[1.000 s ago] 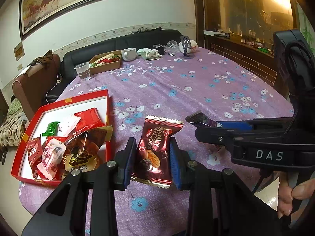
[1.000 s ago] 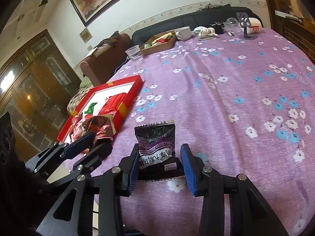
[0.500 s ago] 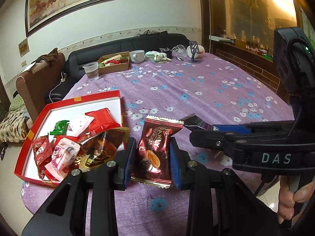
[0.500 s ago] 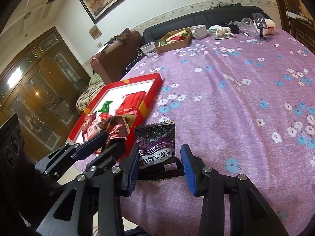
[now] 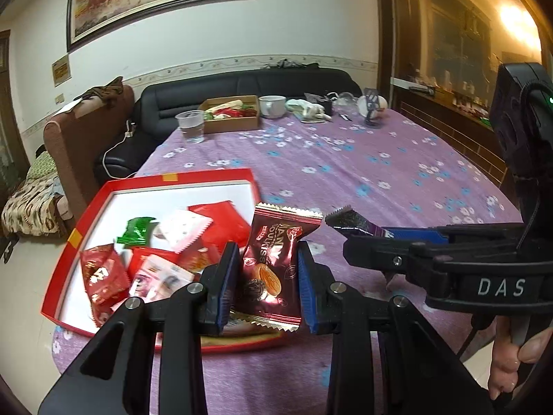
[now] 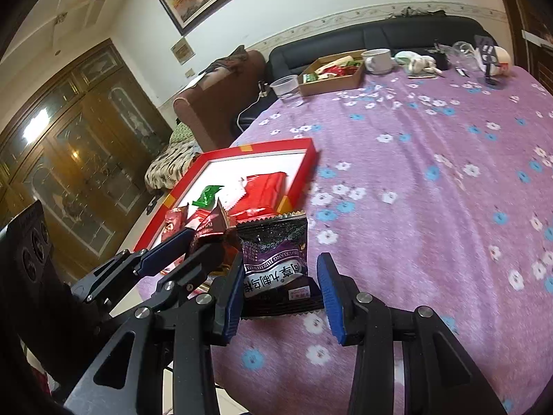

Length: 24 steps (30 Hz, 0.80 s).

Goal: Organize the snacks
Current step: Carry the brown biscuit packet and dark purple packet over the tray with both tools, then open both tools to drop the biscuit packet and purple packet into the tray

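— While the left gripper has its fingers clamped on the maroon almond packet, low centre of frame, where should it go?
— Over the red tray; release low. The right gripper carries the purple packet, pinched, I think; its right finger seems clear.

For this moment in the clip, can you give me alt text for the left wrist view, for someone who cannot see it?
The left gripper holds a dark red almond chocolate packet over the near corner of a red tray filled with wrapped snacks. To its right the right gripper holds a dark purple packet above the purple flowered tablecloth.
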### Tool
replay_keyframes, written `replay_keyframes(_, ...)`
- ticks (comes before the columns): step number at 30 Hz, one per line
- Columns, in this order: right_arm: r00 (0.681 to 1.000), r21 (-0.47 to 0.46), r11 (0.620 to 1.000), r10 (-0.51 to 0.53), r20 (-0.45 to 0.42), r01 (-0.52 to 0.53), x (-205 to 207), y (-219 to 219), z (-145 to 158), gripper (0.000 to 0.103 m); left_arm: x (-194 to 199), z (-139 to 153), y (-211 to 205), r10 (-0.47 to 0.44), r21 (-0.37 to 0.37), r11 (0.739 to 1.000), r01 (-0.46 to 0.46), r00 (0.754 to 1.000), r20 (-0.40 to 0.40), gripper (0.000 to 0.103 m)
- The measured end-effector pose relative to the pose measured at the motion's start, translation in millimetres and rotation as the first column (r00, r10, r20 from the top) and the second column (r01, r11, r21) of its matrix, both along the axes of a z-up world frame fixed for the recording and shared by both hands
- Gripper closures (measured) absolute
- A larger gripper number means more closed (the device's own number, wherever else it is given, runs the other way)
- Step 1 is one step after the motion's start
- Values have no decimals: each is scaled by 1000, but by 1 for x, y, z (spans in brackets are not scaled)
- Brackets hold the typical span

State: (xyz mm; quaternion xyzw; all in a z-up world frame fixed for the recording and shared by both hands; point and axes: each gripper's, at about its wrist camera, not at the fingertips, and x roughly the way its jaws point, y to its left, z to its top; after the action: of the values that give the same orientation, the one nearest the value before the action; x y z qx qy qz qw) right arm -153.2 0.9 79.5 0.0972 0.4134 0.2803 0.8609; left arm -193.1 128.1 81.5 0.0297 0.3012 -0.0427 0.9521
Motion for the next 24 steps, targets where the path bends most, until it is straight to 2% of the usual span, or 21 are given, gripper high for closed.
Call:
replay_keyframes(16,992,19,993,120,-26,-120,33,64,4,62,20,6,48,100,-15,995,-100,995,-4,73)
replay_keyframes(24,988,21,989,148,-35,-147,48,87,3,62,31,4,71,142,-37,989,-143,990,-12,72)
